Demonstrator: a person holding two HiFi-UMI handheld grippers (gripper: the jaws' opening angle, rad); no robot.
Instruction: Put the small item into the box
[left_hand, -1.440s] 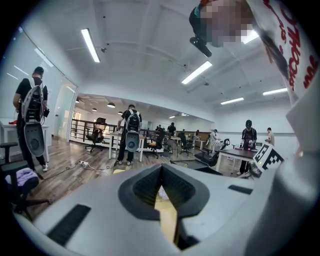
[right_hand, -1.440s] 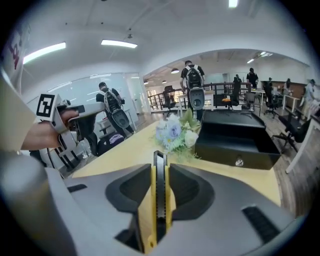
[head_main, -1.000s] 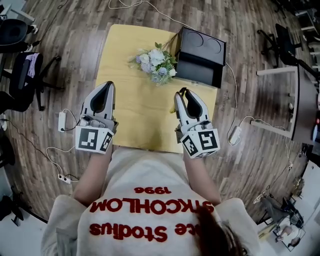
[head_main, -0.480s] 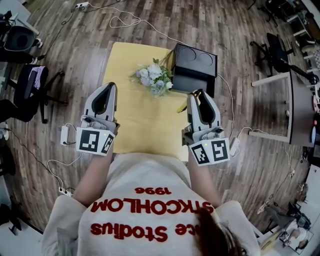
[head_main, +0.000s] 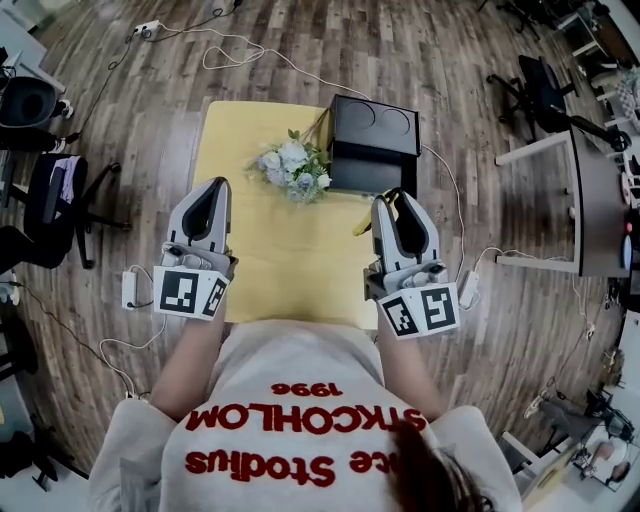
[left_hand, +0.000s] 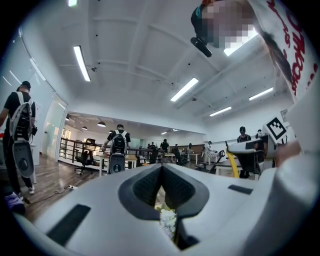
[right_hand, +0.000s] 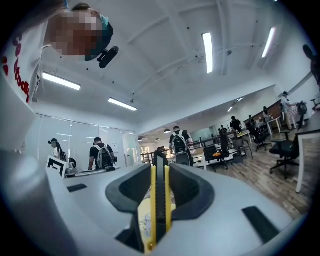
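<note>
I hold both grippers out level in front of me, side by side above the near half of the yellow bench, forearms reaching out from the white sweater. The left gripper sits over the bench's left edge. In its own view the jaws are drawn in narrow, tips about meeting, with nothing between them – only a slit through which the flowers show. The right gripper hangs near the right edge, just short of the black box. Its jaws are partly closed on the small item, a yellow-and-black utility knife. The knife stands edge-on between the pads and pokes out past the tips. The box occupies the far right corner of the bench, its top marked with two round outlines. The flowers lie just beside its left wall, whether touching I cannot tell. Between my two grippers the bench is bare – a wide strip running up to the flowers. Past the edges there is wooden floor with a loose cable at the far side and a power strip near the left gripper. Office chairs and another desk stand well apart on either side.
</note>
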